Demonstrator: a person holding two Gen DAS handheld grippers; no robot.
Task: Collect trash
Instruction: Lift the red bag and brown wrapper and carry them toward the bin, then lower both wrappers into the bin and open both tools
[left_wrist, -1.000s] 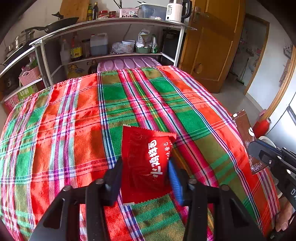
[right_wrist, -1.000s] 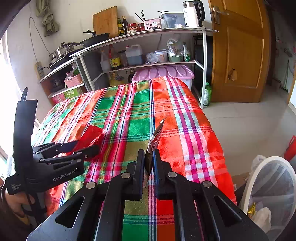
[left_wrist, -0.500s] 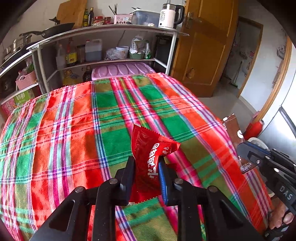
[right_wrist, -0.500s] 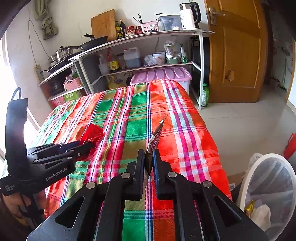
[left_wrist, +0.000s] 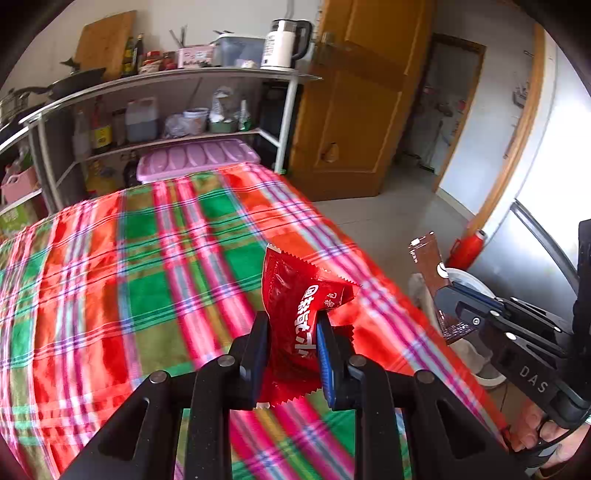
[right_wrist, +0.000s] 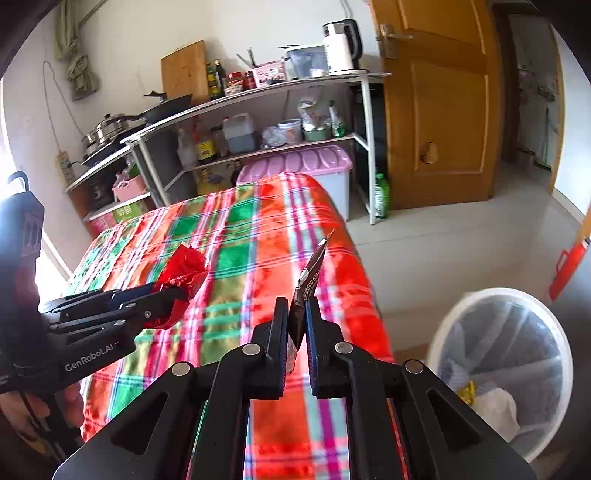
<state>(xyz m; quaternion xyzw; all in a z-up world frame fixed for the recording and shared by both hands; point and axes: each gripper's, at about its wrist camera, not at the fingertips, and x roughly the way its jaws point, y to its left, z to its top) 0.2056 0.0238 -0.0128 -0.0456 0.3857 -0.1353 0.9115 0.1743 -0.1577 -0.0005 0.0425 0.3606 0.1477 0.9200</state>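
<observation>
Left hand-held gripper pinches a red wrapper; right hand-held gripper clamps a brown wrapper

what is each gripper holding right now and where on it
The left gripper pinches the red wrapper across its lower middle. The right gripper is shut on the lower end of the dark brown wrapper.

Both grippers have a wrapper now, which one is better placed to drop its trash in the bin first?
Right, probably. The right gripper, shut on the brown wrapper, has the white bin just beside it. The left gripper, holding the red wrapper, is farther across the plaid tablecloth.
</observation>
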